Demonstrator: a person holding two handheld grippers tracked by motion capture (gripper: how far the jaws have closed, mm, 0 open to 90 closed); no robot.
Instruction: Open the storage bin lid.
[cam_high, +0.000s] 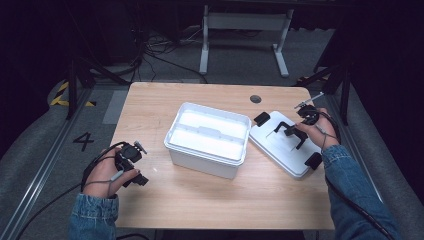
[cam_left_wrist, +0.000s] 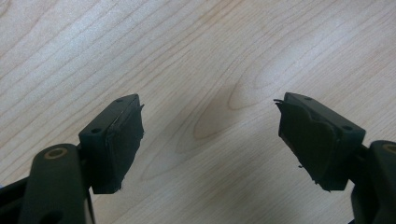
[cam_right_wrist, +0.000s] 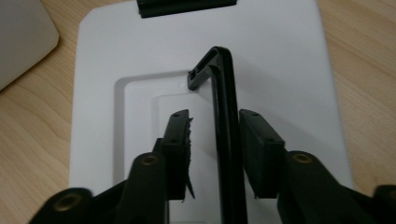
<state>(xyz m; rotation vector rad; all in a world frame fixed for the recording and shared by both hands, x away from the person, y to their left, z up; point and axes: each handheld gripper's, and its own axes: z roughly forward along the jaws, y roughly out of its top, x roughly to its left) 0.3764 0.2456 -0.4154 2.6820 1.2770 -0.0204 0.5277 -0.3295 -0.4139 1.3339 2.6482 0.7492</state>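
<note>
From above, your white box sits mid-table, lid just right of it, bare wood left. Your left gripper gapes wide over bare wood. Your right gripper straddles the lid's black handle, slightly apart.

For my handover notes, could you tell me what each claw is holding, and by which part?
Nothing is clamped. The right claw straddles the lid's black handle, one side still apart. The left claw is open over the table.
</note>
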